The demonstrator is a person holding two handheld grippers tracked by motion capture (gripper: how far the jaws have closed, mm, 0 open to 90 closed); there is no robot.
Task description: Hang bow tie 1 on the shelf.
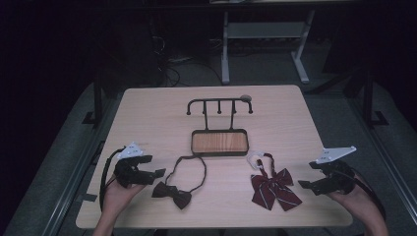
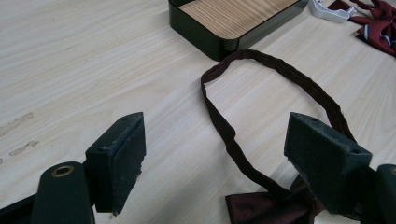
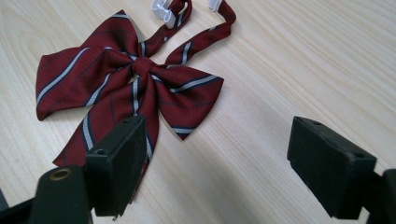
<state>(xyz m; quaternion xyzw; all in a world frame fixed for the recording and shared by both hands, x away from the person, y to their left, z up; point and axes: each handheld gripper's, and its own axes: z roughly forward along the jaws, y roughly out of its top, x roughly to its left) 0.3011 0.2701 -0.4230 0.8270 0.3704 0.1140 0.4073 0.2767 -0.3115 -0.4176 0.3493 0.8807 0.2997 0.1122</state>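
A dark maroon bow tie with a looped strap lies on the wooden table, front left of centre. Just left of it my left gripper is held open, and in the left gripper view the strap and bow lie between and beyond the jaws. A red striped bow tie with a white clasp lies front right. To its right my right gripper is open and empty, with the striped bow ahead of its jaws.
A black hanger stand with several pegs rises from a wood-topped black base at the table's middle. Beyond the far edge stand desk legs and cables on a dark floor.
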